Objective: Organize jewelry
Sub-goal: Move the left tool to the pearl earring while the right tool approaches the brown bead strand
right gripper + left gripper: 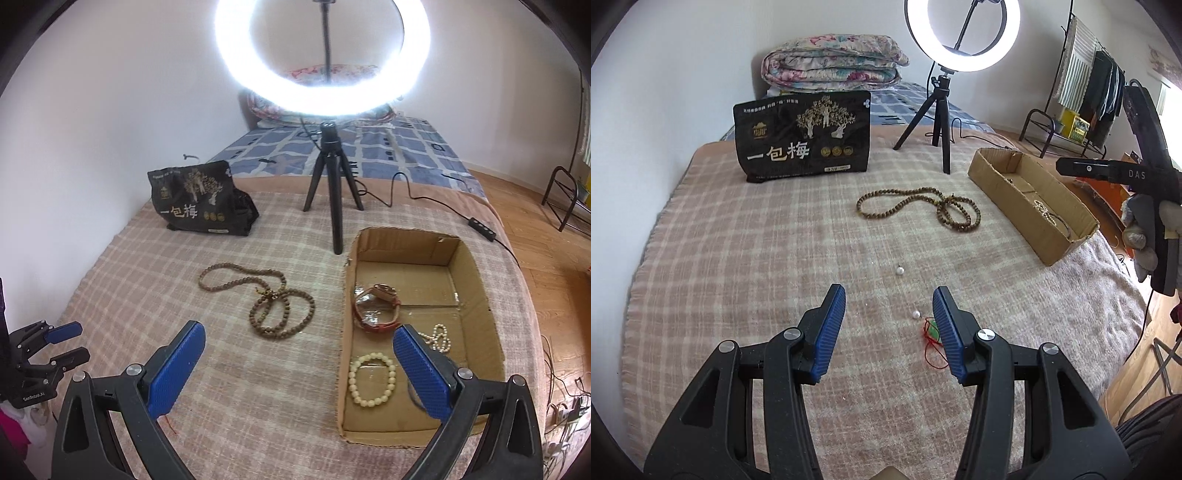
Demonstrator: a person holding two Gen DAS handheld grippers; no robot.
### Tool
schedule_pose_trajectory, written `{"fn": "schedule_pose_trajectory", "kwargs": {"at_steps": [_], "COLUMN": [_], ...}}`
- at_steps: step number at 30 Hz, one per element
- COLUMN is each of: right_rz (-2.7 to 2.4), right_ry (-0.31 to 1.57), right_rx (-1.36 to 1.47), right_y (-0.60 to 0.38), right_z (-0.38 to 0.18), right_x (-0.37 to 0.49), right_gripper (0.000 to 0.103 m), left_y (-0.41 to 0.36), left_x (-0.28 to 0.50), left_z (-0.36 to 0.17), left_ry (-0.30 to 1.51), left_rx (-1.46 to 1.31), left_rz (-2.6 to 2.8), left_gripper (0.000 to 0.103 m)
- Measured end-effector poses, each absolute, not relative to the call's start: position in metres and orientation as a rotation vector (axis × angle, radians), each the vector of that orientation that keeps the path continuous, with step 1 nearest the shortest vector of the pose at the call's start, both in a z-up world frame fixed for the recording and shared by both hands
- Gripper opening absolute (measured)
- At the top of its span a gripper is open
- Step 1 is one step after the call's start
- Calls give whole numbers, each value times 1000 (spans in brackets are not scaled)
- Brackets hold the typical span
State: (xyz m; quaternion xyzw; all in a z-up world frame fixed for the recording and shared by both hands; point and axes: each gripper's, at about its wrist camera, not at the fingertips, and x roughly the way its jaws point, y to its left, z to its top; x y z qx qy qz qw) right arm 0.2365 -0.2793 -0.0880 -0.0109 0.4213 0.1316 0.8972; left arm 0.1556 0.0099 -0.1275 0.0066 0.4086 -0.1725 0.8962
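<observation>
Two loose pearls (899, 270) are looking slippery between my left gripper's (889, 306) parted, empty jaws, so I'm favouring what seems a red-corded pendant (932, 328), pinching its soft cord.

Walls: plain white wall (683, 74)
Floor: warm brown wood-plank floor (535, 221)
Furniture: bed under pink-and-cream checked blanket (738, 258); black metal clothes rack (1071, 110)
Light: glowing white ring lamp (321, 55) on black tripod

Lighting: bright, even; ring light (323, 55) at 12 o'clock, glare blown white in the right wrist view. Daylight at 3 o'clock, left wrist view. Shadows: soft, faint on the bed (738, 277). Focus: sharp centre. Distortion: fisheye bending, black vignette corners.
</observation>
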Motion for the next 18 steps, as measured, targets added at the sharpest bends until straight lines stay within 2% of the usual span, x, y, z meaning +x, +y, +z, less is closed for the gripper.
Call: {"fn": "schedule_pose_trajectory", "kwargs": {"at_steps": [4, 9, 12, 18], "right_rz": [291, 305, 312, 322], "right_ry": [885, 912, 923, 947], "right_rx": [-38, -55, -56, -59], "right_y": [-267, -254, -248, -238], "right_z": [-95, -107, -113, -126], "right_x": [237, 241, 244, 252], "right_gripper": [103, 102, 101, 98], "left_y": [8, 2, -2, -14], "left_x": [155, 160, 164, 170], "left_z": [-138, -154, -162, -178], "left_ry": [858, 885, 896, 907], "left_rx": [13, 20, 27, 62], "left_rz": [-364, -382, -403, -450], "left_gripper": [50, 38, 27, 20]}}
